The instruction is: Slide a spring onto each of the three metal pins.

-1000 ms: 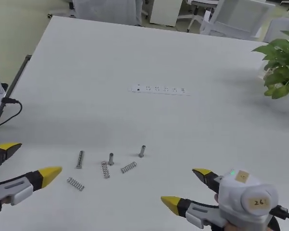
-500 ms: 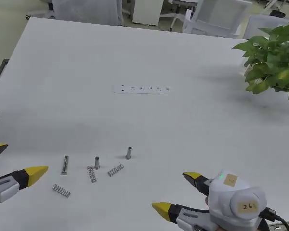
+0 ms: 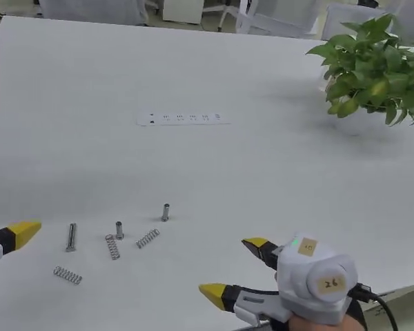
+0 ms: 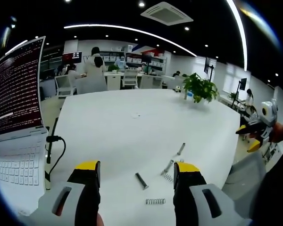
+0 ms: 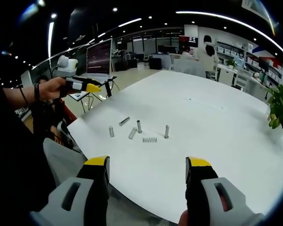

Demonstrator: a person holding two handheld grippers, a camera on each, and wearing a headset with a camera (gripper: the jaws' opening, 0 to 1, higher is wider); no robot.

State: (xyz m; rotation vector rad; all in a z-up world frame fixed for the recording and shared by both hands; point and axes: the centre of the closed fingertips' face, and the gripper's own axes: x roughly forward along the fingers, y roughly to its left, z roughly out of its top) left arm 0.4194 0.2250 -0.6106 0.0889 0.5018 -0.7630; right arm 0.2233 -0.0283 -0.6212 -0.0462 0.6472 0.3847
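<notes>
Headset camera swung right; three metal pins (image 3: 119,229) and three springs (image 3: 148,238) stayed put, loose together on white table (image 3: 262,158), none joined yet. Jaws wide apart, empty, on left gripper (image 4: 137,166) and right gripper (image 3: 233,267), likely ready to grab.

A big white bench (image 3: 276,172) has a long white power strip (image 3: 183,118) lying flat on it, well back from the near edge. A green plant (image 3: 369,62) in a white pot (image 3: 357,123) stands near the right side. In the left gripper view, an open laptop (image 4: 14,108) with lines of text on its screen sits by the bench's edge, with a black cable (image 4: 52,139) just beside it. Far back, a person in white (image 4: 95,66) stands near some desks.
</notes>
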